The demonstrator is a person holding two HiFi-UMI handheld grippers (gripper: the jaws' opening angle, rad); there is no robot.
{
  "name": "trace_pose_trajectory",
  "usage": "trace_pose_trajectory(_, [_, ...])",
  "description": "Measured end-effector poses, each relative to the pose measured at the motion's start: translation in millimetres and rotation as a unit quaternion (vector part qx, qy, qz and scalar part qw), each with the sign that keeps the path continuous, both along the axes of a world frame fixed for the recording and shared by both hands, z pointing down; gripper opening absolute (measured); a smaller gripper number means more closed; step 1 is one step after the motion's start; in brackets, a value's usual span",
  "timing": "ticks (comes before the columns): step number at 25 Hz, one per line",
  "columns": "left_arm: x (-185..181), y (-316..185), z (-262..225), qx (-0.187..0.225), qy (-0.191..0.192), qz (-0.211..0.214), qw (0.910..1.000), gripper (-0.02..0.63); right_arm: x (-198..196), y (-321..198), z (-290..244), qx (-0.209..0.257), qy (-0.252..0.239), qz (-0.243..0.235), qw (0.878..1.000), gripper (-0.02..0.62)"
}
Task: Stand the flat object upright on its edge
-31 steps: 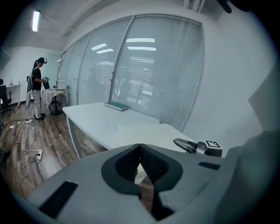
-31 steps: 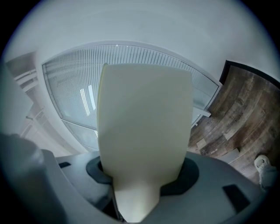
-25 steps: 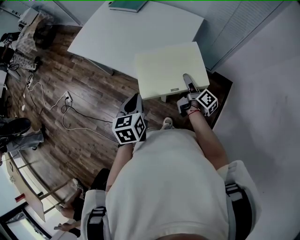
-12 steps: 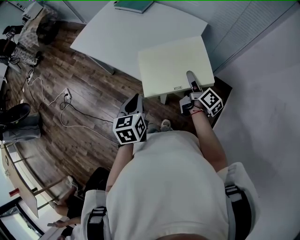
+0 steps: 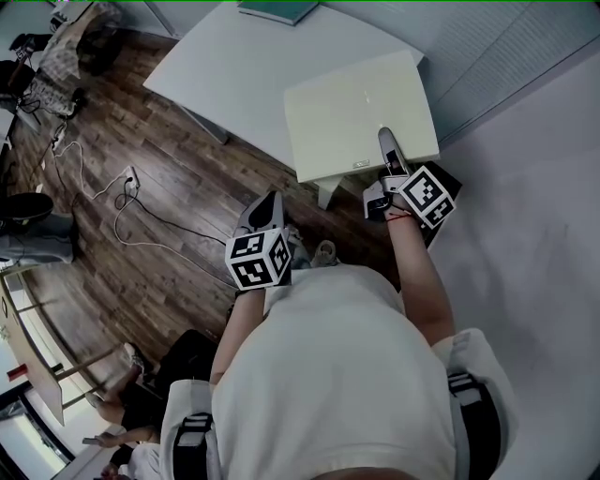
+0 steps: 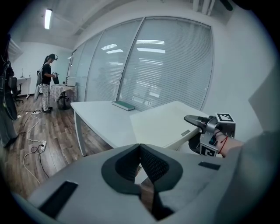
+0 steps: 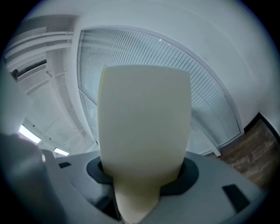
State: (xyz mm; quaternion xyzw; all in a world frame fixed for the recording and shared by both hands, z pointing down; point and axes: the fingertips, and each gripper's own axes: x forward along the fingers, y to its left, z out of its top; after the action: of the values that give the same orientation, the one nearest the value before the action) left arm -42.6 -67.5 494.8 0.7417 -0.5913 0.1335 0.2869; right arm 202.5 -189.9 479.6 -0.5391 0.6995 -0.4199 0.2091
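Observation:
The flat object is a cream rectangular board (image 5: 361,112) with a small label at its near edge, held out in front of me beside the white table. My right gripper (image 5: 389,155) is shut on its near edge, one jaw lying on top. In the right gripper view the board (image 7: 144,122) fills the space between the jaws and rises toward the ceiling. The left gripper view shows the board (image 6: 164,124) with the right gripper (image 6: 194,120) at its right. My left gripper (image 5: 269,202) hangs over the wooden floor, shut with nothing in it (image 6: 140,146).
A large white table (image 5: 234,66) stands behind the board, with a green book (image 5: 277,9) at its far edge. Cables and a socket strip (image 5: 122,202) lie on the floor at the left. A wall runs along the right. A person (image 6: 47,83) stands far off.
The board and my right gripper have shifted a little right and farther away in the head view, which itself has shifted. The left gripper has stayed where it was.

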Motion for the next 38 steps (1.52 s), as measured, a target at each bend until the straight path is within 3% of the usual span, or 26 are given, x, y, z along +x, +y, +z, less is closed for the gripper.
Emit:
trace_pose_trajectory(12, [-19,-42,-3,0.000,0.005,-0.008,1.0000,0.020,-17,-49,-36,0.029,0.114,-0.006,0.993,0.265])
trace_pose_trajectory(24, [-41,-99,-4,0.004,0.008,-0.001,1.0000,0.020,-53,-97,-59,0.060,0.207,-0.022,0.976,0.265])
trace_pose_trajectory(38, [-81,-155,-9,0.003,0.015,0.008,0.9998,0.020,-104,-150,-73,0.067,0.341,-0.031,0.937,0.265])
